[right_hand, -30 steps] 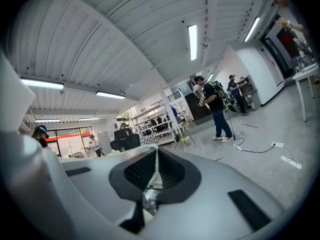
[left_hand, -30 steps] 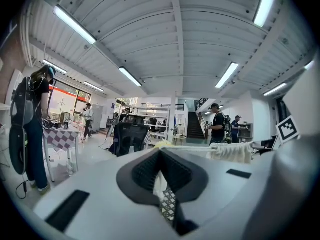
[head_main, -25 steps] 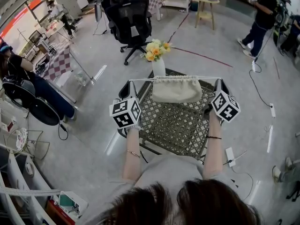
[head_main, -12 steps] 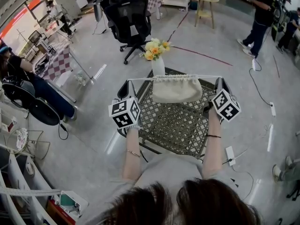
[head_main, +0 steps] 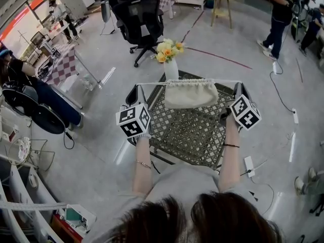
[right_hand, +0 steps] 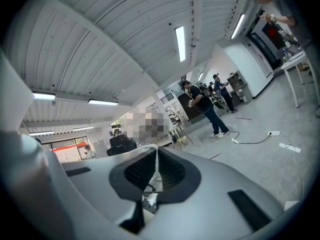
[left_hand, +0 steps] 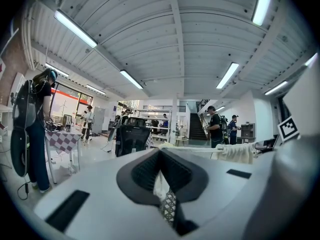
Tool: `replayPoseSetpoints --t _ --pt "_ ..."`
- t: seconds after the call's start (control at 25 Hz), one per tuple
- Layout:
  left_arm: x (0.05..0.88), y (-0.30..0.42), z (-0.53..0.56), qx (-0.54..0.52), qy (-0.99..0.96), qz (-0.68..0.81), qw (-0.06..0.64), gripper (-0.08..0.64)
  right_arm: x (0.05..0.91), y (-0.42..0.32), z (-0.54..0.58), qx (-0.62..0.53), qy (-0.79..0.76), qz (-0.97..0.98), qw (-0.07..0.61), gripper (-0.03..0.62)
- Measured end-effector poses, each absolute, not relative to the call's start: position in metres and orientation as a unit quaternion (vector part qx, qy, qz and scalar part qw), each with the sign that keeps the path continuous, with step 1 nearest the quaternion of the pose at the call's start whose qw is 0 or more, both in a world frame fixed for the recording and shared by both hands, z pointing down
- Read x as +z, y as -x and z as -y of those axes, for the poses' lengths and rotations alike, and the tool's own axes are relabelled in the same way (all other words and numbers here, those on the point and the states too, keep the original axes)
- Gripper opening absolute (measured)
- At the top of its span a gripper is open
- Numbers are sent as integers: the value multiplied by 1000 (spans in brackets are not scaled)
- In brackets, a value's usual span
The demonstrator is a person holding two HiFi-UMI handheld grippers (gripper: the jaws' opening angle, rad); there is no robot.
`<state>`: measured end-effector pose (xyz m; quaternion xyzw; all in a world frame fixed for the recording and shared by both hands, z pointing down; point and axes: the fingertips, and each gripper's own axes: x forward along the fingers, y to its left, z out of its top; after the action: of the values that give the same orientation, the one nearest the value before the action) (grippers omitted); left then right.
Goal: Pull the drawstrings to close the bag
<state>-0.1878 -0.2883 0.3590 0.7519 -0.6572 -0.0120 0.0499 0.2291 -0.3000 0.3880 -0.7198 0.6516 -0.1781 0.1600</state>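
The left gripper (head_main: 141, 88) has its jaws pinched tight on one end of a white drawstring (head_main: 154, 84), and its own view shows the pale cord (left_hand: 160, 183) squeezed between the pads. The right gripper (head_main: 238, 85) is clamped in the same way on the opposite end. Both point level, away from the person. Between the two grippers the drawstring runs taut in a straight line. The cream bag (head_main: 191, 95) sits midway along it, its mouth gathered into tight pleats. Beneath grippers and bag lies a metal lattice table (head_main: 187, 133). Just beyond the bag stands a white vase (head_main: 171, 71) of yellow flowers, and farther out a black office chair (head_main: 140, 19).
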Motion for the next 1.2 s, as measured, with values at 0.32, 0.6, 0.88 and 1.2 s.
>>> replayPoseSetpoints --t 0.32,0.6,0.88,1.2 --pt "358 189 290 -12 -752 657 50 25 388 -232 301 -184 722 -646 167 25" --pt "360 189 290 -13 -753 655 50 25 391 -235 300 -185 725 -642 168 25" --pt "360 190 290 -17 -754 655 53 25 393 -239 299 -191 727 -636 174 25" --pt "362 192 289 -21 -753 656 58 26 395 -242 298 -192 729 -634 172 25"
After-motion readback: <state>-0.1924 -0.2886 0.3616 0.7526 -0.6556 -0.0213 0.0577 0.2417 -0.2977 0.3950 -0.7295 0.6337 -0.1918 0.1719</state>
